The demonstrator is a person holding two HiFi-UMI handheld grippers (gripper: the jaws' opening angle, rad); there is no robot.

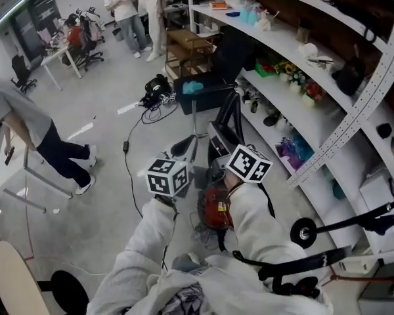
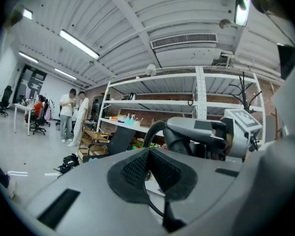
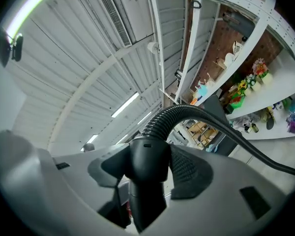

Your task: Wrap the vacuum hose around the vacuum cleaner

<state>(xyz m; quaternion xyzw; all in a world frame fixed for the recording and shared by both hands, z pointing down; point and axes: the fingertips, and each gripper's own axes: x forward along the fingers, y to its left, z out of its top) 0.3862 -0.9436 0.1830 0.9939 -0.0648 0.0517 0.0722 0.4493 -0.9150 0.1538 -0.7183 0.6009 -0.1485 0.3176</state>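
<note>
Your right gripper (image 3: pixel 147 166) clamps the black ribbed vacuum hose (image 3: pixel 187 113); left gripper (image 2: pixel 148 173) jaws pinched together. The red vacuum cleaner (image 1: pixel 213 210) sits lower centre. Upper centre: black chair (image 1: pixel 213 92), black cable tangle (image 1: pixel 156 96). White shelving (image 1: pixel 354 120) right.

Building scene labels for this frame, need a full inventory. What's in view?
vacuum hose: one, black, ribbed, arcing up and away over the floor
vacuum cleaner: one, red, on the floor under the person's arms
thin black cord: one, black, low in the left gripper view
shelving: one run, white, right side, stocked with small items
office chair: one, black, beside the shelving
wooden seat: one, brown, further back
bag: one, black, mid floor
people: at least four, left and back
left gripper: grey, jaws closed, apparently on the cord
right gripper: grey, clamped on the hose's rigid end
</note>
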